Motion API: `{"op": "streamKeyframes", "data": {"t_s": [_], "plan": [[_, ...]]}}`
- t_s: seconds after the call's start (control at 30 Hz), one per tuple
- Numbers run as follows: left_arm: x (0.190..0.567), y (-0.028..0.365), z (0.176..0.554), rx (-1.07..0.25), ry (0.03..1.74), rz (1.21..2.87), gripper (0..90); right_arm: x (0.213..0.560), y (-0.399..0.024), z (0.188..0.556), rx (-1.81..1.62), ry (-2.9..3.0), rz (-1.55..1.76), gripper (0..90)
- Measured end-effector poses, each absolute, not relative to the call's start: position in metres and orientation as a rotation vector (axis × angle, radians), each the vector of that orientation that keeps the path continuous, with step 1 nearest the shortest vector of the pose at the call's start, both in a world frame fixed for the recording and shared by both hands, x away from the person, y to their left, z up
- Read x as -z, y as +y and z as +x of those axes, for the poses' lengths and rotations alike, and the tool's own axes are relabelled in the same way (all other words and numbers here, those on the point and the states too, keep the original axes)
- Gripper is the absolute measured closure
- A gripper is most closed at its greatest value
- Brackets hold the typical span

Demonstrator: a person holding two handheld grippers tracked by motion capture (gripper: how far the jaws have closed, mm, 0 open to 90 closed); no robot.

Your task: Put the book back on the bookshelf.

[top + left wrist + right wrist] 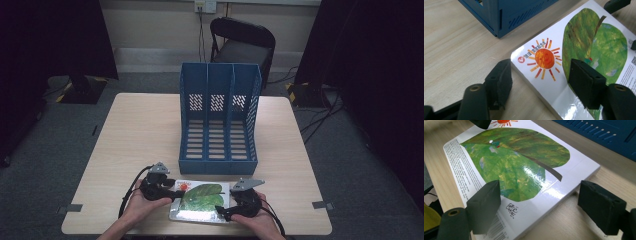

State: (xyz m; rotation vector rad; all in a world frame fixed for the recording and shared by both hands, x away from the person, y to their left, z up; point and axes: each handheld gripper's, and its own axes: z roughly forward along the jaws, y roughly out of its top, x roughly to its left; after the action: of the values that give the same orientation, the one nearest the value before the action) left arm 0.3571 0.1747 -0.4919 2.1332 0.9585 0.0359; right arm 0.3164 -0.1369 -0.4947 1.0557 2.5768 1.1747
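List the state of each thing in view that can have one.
Book: closed, flat on the table, not lifted.
File rack: upright, all three slots empty.
Left claw: open, straddling the book's corner.
Right claw: open, straddling the opposite corner.
Folding chair: unfolded, unoccupied.

A book (200, 201) lies flat on the table (130, 135) at its six o'clock edge. The file rack (219, 117) stands just beyond it, toward twelve o'clock. A chair (243, 44) stands behind the table, at twelve.

Your right tongs (226, 214) hide the book's (202, 197) near corner; its small print (464, 167) stays unreadable.
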Motion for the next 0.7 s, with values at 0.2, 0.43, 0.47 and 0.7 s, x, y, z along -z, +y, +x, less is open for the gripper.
{"op": "streamKeyframes", "data": {"t_s": [0.2,0.43,0.47,0.7], "plan": [[0.493,0.171,0.356,-0.044,0.967,2.125,26.6,0.495,-0.135,0.315,-1.179,2.586,1.049,15.9],[0.493,0.169,0.354,-0.086,0.951,2.145,27.0,0.496,-0.135,0.311,-1.179,2.624,1.046,13.6],[0.493,0.169,0.354,-0.086,0.951,2.145,26.7,0.496,-0.136,0.309,-1.181,2.631,1.035,13.6],[0.492,0.169,0.354,-0.076,0.97,2.136,26.3,0.496,-0.137,0.301,-1.176,2.661,0.996,12.3]]}}
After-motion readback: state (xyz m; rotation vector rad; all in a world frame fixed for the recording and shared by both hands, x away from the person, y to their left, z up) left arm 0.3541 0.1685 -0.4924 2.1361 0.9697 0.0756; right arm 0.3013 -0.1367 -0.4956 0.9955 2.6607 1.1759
